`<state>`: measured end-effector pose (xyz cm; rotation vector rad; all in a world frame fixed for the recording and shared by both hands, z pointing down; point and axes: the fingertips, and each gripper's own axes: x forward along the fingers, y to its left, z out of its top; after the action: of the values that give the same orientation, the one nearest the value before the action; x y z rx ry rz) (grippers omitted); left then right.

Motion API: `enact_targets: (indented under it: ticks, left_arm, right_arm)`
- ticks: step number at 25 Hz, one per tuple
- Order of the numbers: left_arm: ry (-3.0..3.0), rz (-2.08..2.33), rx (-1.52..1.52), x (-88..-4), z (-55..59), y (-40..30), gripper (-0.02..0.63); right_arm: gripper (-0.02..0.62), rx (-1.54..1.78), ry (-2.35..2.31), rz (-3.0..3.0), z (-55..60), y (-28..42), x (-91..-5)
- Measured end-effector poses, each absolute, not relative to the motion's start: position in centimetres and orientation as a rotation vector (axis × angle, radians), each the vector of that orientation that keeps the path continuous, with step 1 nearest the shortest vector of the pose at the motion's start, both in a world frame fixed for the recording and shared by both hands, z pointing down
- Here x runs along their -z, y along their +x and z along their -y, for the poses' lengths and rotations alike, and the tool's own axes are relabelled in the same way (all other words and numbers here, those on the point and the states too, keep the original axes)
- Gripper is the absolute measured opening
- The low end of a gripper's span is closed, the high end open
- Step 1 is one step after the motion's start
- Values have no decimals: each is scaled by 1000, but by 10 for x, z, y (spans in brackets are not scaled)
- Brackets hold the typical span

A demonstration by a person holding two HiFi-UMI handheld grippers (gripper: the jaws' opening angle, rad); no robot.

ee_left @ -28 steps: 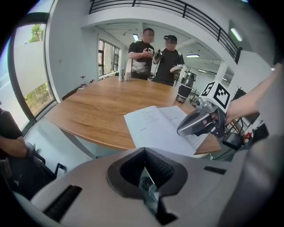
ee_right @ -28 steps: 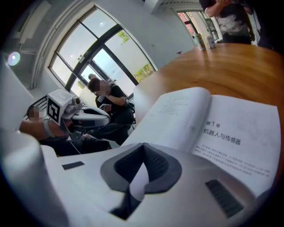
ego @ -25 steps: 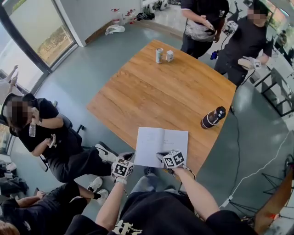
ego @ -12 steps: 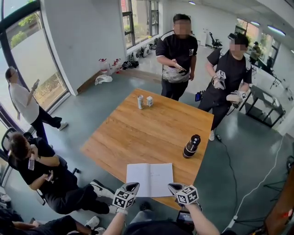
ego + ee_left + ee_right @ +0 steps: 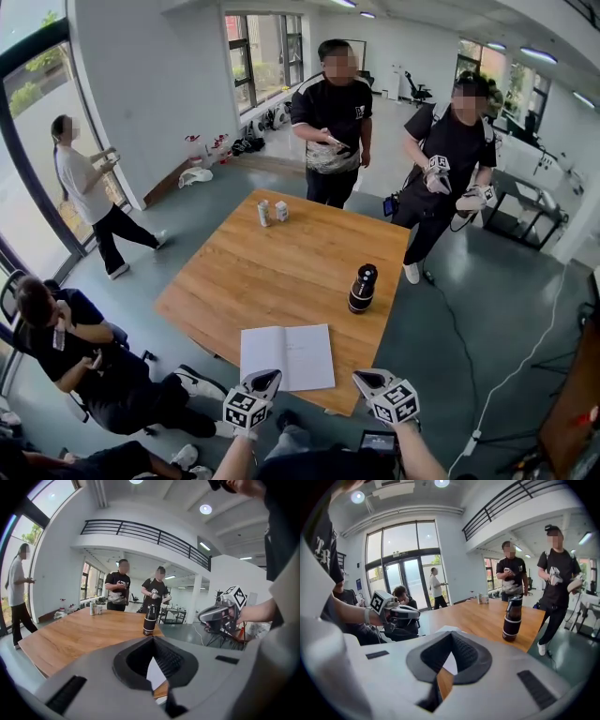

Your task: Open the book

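The book (image 5: 286, 356) lies open, white pages up, at the near edge of the wooden table (image 5: 281, 262). My left gripper (image 5: 265, 379) hovers just off the book's near left corner, and my right gripper (image 5: 367, 379) is off the near right corner, past the table edge. Both are shut with nothing in them. In the left gripper view the jaws (image 5: 152, 638) meet, a bit of white page (image 5: 155, 673) shows through their gap, and the right gripper (image 5: 216, 615) is at the right. In the right gripper view the jaws (image 5: 451, 635) are also together.
A dark bottle (image 5: 362, 288) stands upright near the table's right edge, beyond the book. Two small cans (image 5: 270, 212) sit at the far corner. Two people (image 5: 328, 122) stand past the far side, one person (image 5: 56, 347) sits at the left, another stands by the window.
The head view has tilted up and shows more of the room. Both grippers have drawn back from the book's near edge toward me. The book stays open and flat.
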<state>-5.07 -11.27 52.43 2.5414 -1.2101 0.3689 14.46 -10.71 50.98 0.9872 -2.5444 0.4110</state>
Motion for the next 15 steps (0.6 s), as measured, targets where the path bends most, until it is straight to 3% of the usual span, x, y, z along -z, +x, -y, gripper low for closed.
enact_targets:
  ticks: [15]
  left_arm:
    - [2579, 1258, -240, -491, 45, 0, 8]
  right_arm:
    - [-11, -324, 1016, 2584, 44, 202, -481]
